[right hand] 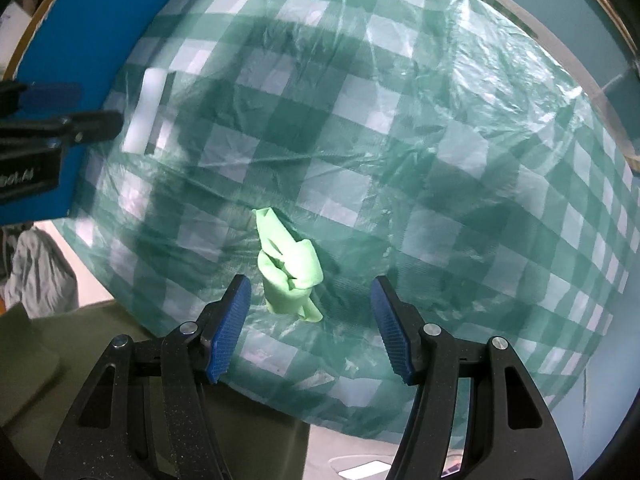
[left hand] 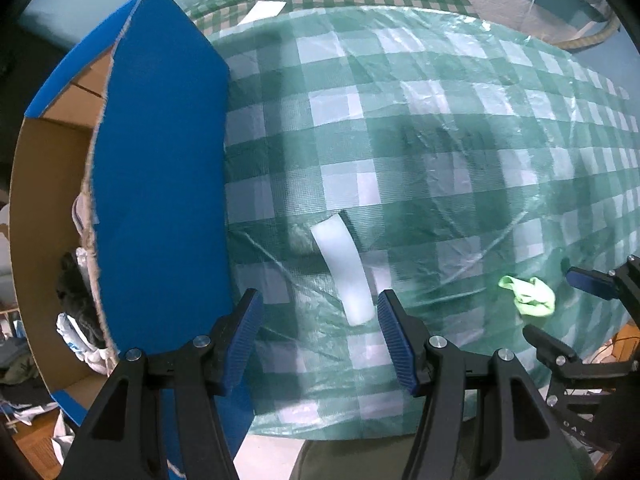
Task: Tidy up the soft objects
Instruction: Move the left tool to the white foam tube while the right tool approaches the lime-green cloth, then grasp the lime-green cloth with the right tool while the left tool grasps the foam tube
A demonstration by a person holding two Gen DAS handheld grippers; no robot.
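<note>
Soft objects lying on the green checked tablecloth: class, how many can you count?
2: a crumpled lime-green cloth near the table's front edge, and a pale white strip beside the blue cardboard box. Others may be hidden inside the box.

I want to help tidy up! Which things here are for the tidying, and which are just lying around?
For the job:
- green cloth, crumpled on the table
- white strip
- blue cardboard box, already holding soft things
- left tool and right tool, both open

Just lying about:
- checked tablecloth
- white paper at the far edge
</note>
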